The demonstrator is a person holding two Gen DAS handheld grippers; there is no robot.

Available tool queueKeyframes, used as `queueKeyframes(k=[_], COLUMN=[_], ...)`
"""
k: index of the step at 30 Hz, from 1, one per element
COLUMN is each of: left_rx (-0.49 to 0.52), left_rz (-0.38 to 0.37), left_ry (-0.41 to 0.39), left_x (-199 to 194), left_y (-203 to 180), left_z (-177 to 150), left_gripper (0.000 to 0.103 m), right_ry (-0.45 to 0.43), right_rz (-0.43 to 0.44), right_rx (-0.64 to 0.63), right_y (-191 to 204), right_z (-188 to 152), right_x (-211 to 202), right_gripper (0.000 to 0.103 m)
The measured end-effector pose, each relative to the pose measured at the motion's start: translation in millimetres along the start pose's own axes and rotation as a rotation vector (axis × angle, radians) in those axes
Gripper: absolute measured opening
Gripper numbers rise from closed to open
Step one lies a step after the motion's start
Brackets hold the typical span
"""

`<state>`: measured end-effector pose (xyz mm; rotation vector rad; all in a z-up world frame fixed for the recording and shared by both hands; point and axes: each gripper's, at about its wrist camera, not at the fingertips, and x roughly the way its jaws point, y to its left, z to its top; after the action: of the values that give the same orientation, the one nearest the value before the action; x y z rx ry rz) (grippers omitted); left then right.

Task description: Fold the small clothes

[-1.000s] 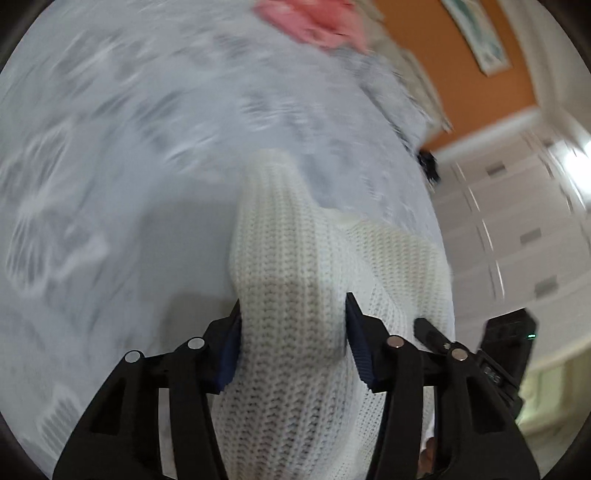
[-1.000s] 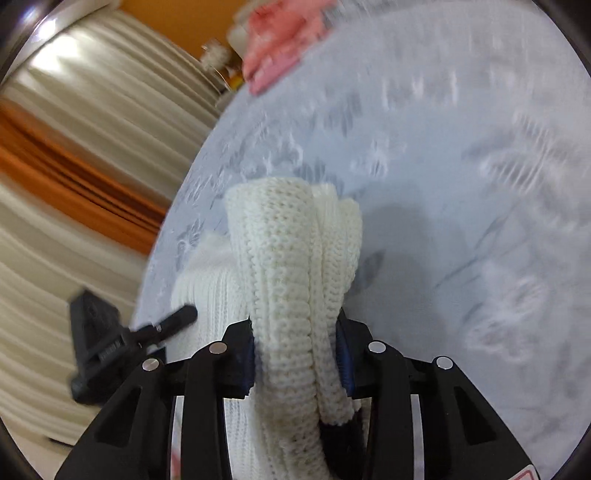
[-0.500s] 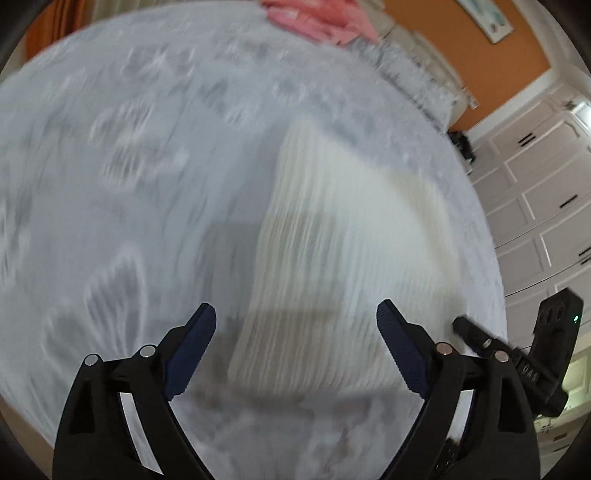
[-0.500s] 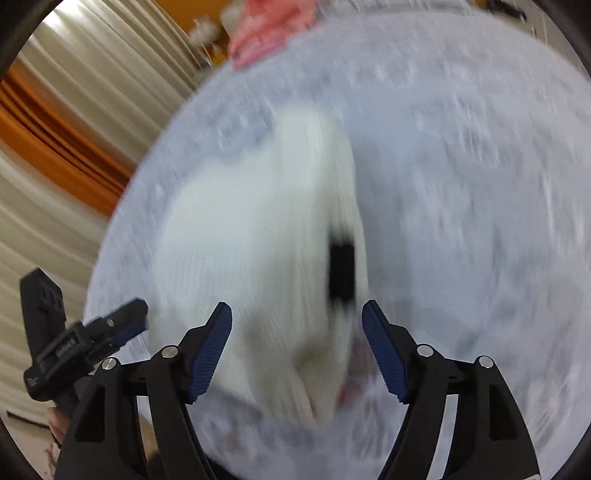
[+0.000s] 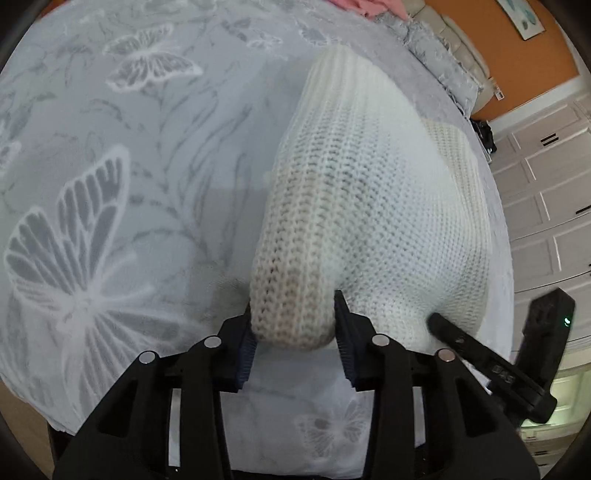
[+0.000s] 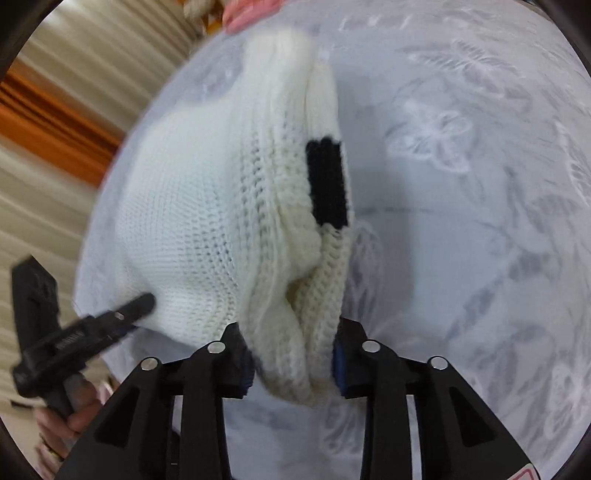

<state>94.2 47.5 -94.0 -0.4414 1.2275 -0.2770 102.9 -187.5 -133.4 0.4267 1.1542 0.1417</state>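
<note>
— Left claw and right claw?
— Both closing, clamped on a folded white chunky-knit sweater near the front edge of the grey butterfly-print bed.

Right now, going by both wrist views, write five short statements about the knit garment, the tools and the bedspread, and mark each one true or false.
1. The left tool has a fold of the white knit garment between its pads, its jaws closing on it. True.
2. The right tool hangs empty above the bedspread. False: it grips a bunched edge of the same garment, jaws closing.
3. The garment has a black patch near its edge. True.
4. The bedspread is plain orange. False: it is pale grey with a butterfly pattern.
5. A pink cloth lies at the far edge of the bed. True.
</note>
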Motion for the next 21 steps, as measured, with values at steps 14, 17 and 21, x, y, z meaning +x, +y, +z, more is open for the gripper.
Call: queueKeyframes(k=[14,17,21], left_rx=[0.423,0.417,0.42], left_rz=[0.345,0.394,0.434], left_ry=[-0.348,-0.327,-0.366], left_x=[-68,-72,-79], left_y=[-91,-92,-90], left_z=[-69,-81,-95], left_gripper=[0.097,0.097,0.097], right_ry=[-0.312,-0.331,-0.318], right_rz=[-0.366,-0.333,-0.333], right_rx=[-0.122,-0.114,-0.098], right_y=[-3,2,5], right_z=[-70,-75,-77], right_x=[-114,-120,-118], right_gripper=[0.086,0.086,0.087])
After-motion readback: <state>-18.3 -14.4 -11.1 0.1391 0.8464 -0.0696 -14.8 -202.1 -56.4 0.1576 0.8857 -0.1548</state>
